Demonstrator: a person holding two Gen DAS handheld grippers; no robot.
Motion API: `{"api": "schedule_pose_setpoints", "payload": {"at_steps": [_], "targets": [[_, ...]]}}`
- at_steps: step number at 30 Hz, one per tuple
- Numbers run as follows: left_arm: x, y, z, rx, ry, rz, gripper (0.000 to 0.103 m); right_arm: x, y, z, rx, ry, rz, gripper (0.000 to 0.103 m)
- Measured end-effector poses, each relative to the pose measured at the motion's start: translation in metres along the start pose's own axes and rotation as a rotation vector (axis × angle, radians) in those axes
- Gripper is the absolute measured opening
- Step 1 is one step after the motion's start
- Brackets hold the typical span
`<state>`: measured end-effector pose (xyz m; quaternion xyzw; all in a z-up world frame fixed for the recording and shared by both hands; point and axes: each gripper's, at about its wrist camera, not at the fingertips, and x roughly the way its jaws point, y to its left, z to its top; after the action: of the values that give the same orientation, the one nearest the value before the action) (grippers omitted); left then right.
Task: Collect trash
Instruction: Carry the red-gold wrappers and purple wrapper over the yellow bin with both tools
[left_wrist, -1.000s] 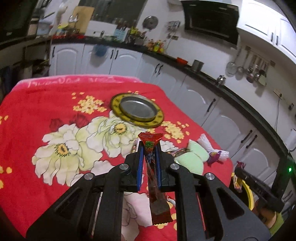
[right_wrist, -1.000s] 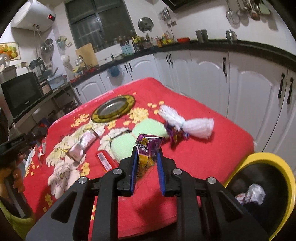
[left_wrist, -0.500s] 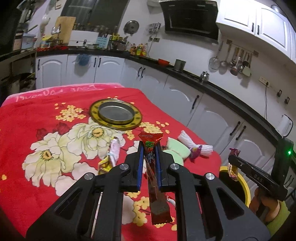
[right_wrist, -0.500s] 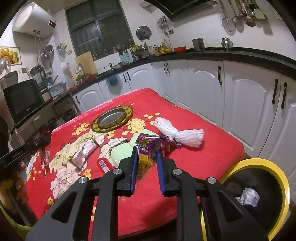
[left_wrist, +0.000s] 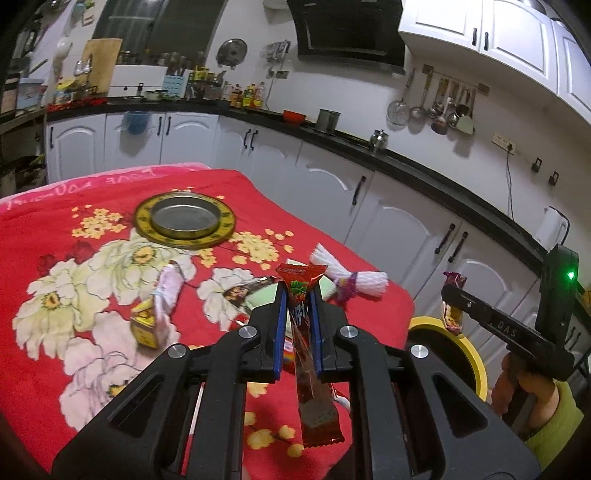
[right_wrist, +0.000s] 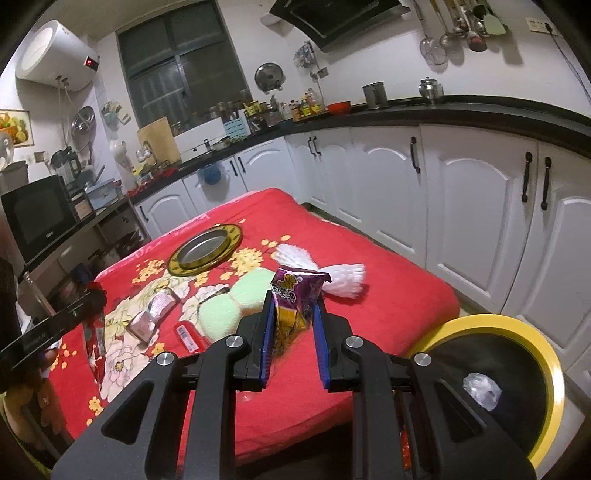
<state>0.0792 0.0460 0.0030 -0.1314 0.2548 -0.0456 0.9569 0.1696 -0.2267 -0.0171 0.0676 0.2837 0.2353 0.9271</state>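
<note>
My left gripper (left_wrist: 298, 295) is shut on a long red snack wrapper (left_wrist: 314, 406) that hangs down between the fingers, above the near right part of the red flowered tablecloth (left_wrist: 55, 266). My right gripper (right_wrist: 293, 317) is shut on a purple and yellow snack packet (right_wrist: 291, 295), near the table's corner. A black bin with a yellow rim (right_wrist: 546, 354) stands on the floor to its lower right, with crumpled white trash (right_wrist: 480, 387) inside. In the left wrist view the right gripper (left_wrist: 452, 295) hangs over the bin's rim (left_wrist: 469, 354).
On the cloth lie a pink wrapper (left_wrist: 166, 291), a small yellow box (left_wrist: 146, 325), a white foam net (left_wrist: 354, 277), pale green foam pads (right_wrist: 229, 306), a small red packet (right_wrist: 190, 336) and a gold-rimmed metal plate (left_wrist: 184, 221). White cabinets (right_wrist: 461, 221) line the far side.
The left gripper has swung to the right over the table, bringing the bin and the right gripper further into its view. The right gripper has shifted a little. Both wrappers stay gripped.
</note>
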Motion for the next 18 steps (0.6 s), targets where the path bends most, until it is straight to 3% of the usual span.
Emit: {"api": "schedule_pose_setpoints", "payload": {"at_steps": [10, 18], "targets": [[0.018, -0.026, -0.006, -0.016, 0.015, -0.058, 0.007, -0.017, -0.035, -0.006, 0.034, -0.005, -0.061, 0.019], [0.032, -0.065, -0.006, 0.045, 0.034, -0.134, 0.007, -0.036, -0.068, -0.014, 0.078, -0.018, -0.122, 0.019]]}}
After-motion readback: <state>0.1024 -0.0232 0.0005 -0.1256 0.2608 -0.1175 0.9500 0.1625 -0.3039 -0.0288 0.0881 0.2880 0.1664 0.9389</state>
